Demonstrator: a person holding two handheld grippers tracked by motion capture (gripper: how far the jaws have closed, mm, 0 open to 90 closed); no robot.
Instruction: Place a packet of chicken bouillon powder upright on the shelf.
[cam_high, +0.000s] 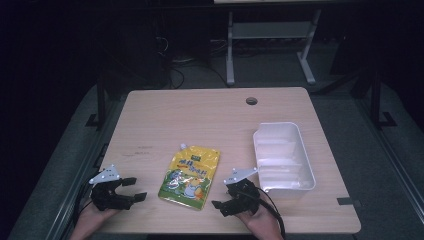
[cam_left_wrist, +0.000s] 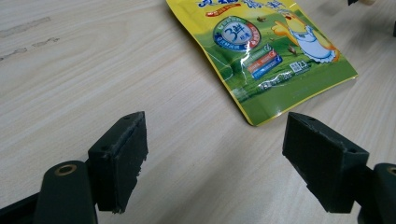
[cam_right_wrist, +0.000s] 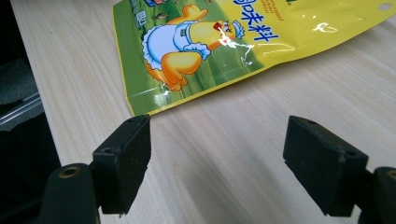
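Between both grippers' spread fingers (cam_left_wrist: 119, 161), untouched, lies the pouch (cam_high: 190, 176).

The light wooden surface (cam_high: 200, 115) carries a yellow-green spouted pouch (cam_high: 190, 176) lying flat near 6 o'clock. An empty white rectangular tray (cam_high: 283, 157) sits at 3 o'clock. A round cable hole (cam_high: 251, 101) lies toward 1 o'clock. A grey desk frame (cam_high: 270, 37) stands beyond at 12 o'clock.

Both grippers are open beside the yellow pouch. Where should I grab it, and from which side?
Take the yellow pouch by its bottom green edge, probably with the right gripper, coming in low from the near right. It lies flat on the table, so its face gives nothing to pinch; that thin corner sits just ahead of the open fingers.
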